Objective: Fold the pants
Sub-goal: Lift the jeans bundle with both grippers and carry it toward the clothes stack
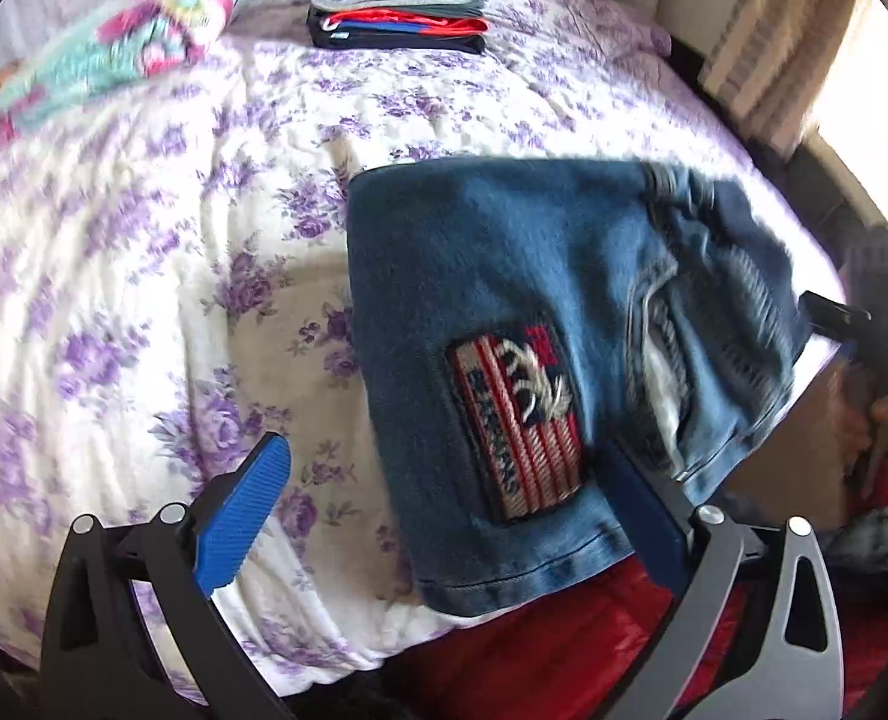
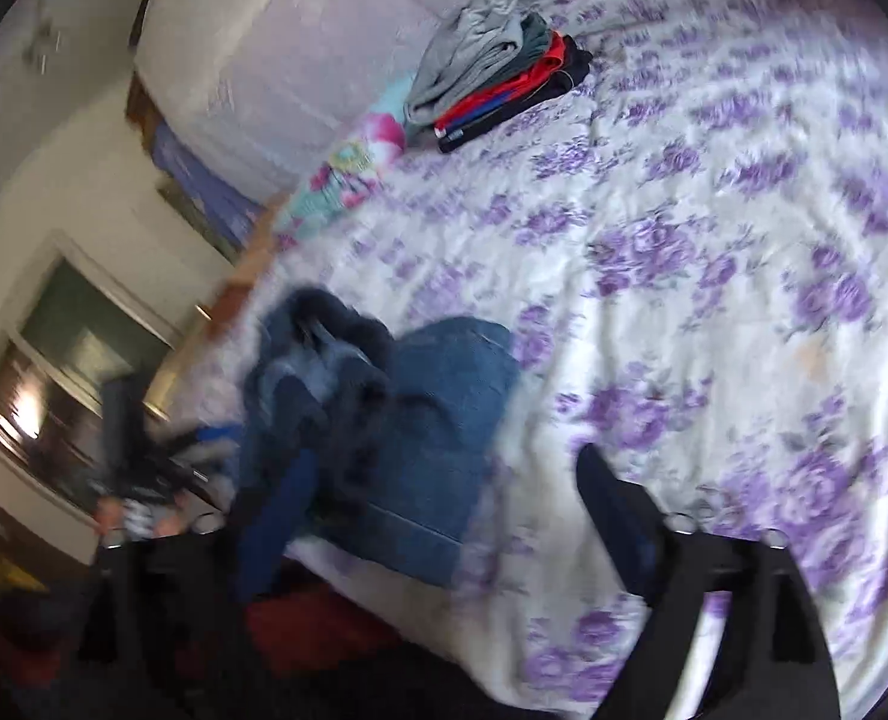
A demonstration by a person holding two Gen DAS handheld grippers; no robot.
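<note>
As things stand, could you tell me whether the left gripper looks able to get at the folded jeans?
Probably yes. The left gripper is open just above the folded jeans at the near edge of the bed, one finger already beside the denim, and nothing lies between them.

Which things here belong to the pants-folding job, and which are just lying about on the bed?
Belongs to the job:
- folded blue jeans with flag patch, at the bed's near edge
- left gripper, jaws open
- right gripper, jaws open

Lying about:
- stack of folded clothes, grey piece on top
- colourful patterned fabric
- floral bedspread
</note>
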